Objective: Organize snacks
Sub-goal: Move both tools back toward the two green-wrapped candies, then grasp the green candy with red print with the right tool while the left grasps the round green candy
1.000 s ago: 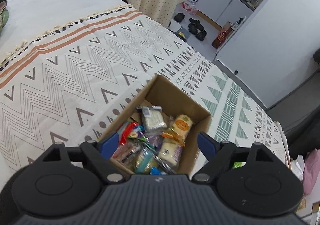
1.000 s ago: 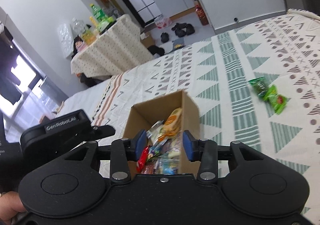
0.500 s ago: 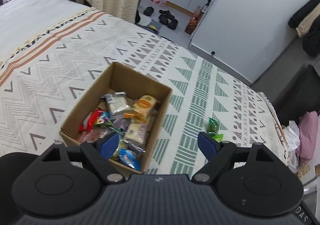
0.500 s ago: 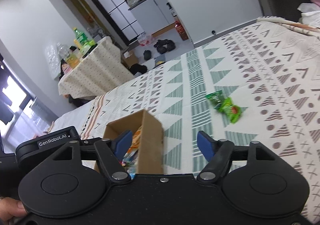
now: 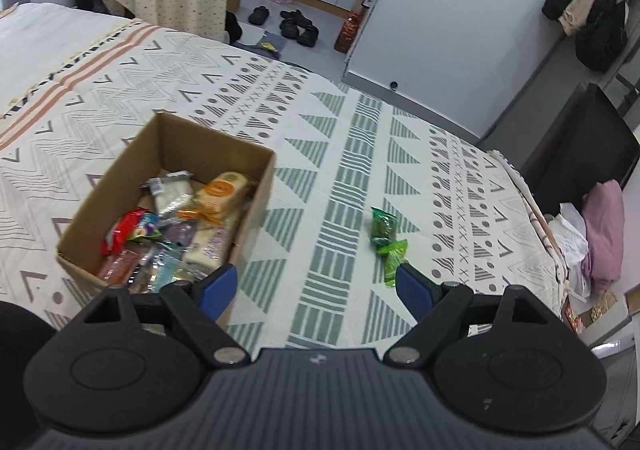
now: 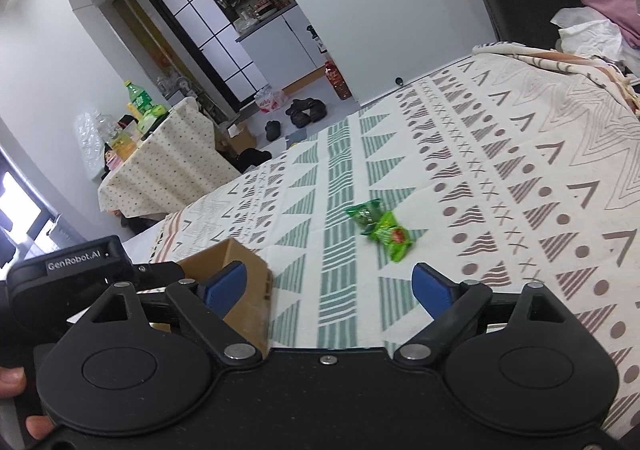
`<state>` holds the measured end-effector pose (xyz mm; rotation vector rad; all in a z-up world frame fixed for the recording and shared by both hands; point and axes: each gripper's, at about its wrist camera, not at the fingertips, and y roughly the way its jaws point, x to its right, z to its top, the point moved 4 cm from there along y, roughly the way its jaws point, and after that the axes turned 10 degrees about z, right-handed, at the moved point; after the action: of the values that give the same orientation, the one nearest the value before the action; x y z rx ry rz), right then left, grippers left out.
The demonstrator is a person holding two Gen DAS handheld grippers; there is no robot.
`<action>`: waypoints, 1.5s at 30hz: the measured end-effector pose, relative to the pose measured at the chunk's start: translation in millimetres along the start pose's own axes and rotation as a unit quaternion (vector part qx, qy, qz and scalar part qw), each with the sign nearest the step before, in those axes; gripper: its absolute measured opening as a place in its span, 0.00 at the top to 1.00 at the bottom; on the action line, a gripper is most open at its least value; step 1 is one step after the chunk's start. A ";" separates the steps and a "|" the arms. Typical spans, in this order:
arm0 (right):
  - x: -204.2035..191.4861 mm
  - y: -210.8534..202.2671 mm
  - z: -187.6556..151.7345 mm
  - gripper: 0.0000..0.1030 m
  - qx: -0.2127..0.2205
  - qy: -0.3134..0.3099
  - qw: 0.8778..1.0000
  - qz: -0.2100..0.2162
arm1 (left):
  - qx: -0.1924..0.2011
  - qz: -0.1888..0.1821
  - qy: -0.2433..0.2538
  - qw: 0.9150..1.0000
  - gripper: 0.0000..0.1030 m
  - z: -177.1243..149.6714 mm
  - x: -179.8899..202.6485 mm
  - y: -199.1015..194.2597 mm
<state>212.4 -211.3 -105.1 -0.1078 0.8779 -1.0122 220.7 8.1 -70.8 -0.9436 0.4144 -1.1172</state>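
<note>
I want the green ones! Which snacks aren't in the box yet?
The two green snack packets lie on the patterned bedspread, right of the cardboard box. Every other snack, like the orange-labelled packet, sits inside it.

My left jaws hide the cardboard box (image 5: 168, 154)'s near corner; snack (image 5: 138, 226) labels inside are too small to read.

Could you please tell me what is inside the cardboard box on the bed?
The cardboard box holds a pile of wrapped snacks. Its floor and any packets underneath are covered.
</note>
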 end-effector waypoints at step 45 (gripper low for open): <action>97.3 135.9 24.9 0.30 -0.078 0.008 0.997 0.006 | -0.030 0.021 0.079 0.996 0.20 21.7 91.2 165.8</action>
<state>345.9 -218.7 -208.4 -0.2258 0.9708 -0.9344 369.1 -44.1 -178.3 -0.8990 0.5968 -1.1495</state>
